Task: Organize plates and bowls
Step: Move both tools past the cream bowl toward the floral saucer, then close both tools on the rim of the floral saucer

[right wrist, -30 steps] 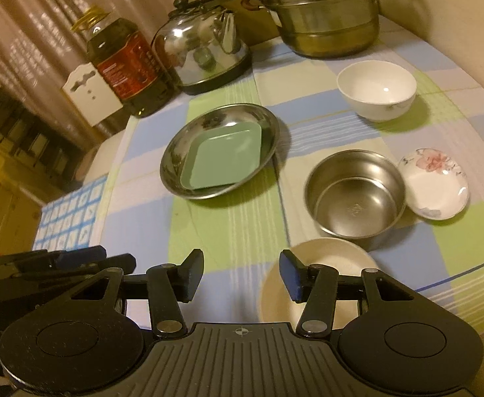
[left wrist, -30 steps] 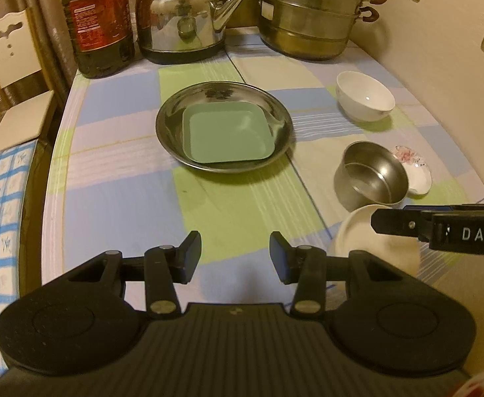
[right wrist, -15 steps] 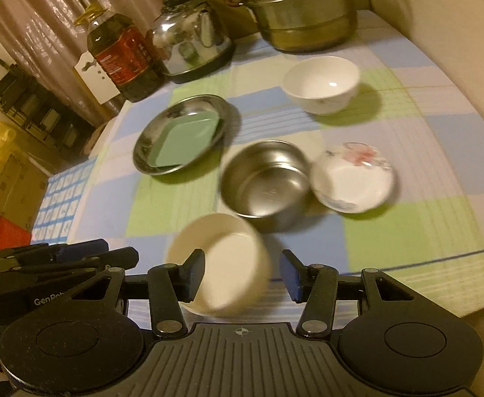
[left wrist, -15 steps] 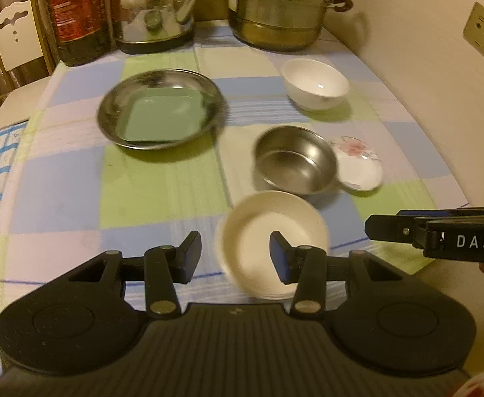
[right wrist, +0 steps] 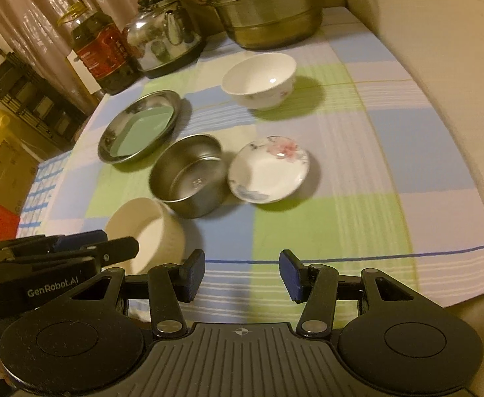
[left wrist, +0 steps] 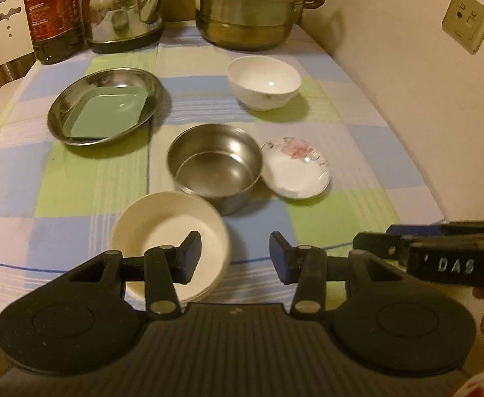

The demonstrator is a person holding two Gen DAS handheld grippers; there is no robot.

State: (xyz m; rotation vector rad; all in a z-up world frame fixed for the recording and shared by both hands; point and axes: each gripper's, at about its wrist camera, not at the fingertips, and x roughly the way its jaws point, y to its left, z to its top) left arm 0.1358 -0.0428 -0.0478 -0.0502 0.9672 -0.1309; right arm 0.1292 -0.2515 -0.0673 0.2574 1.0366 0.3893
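Observation:
A cream bowl sits near the table's front edge, also in the right wrist view. Behind it stands a steel bowl, touching a flowered saucer. A white bowl stands farther back. A green square plate lies in a steel dish. My left gripper is open, its left finger over the cream bowl. My right gripper is open and empty over the front edge.
An oil bottle, a kettle and a stacked steamer pot line the back of the checked tablecloth. A wall with a socket runs along the right. A chair stands at the back left.
Both grippers have swung to the right along the front edge, so the dishes shift left in both views. Both stay open and empty; no dish has moved.

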